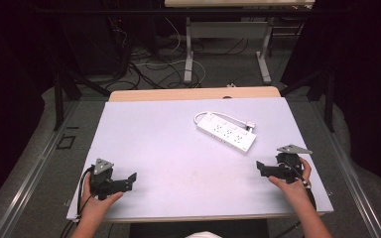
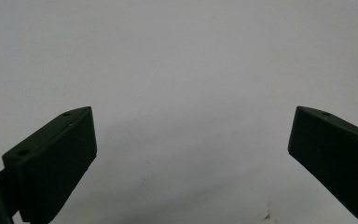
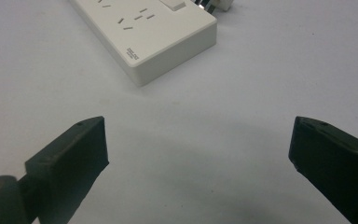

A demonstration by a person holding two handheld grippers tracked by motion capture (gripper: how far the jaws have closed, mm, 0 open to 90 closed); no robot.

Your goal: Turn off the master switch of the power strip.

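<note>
A white power strip [image 1: 225, 132] lies on the pale table top, right of centre, its white cord looped at its far end beside a plug [image 1: 249, 126]. In the right gripper view the near end of the power strip [image 3: 158, 32] sits ahead of the wide-apart jaws. My right gripper [image 1: 259, 167] rests open near the table's right front, a short way from the strip. At the left front my left gripper [image 1: 132, 179] is open over bare table, jaws pointing right. In the left gripper view the left gripper [image 2: 191, 135] holds nothing.
The table [image 1: 154, 148] has a wooden strip along its far edge. Beyond it stand another table's metal legs [image 1: 188, 54] and loose cables [image 1: 149, 64] on the floor. Dark curtains flank both sides.
</note>
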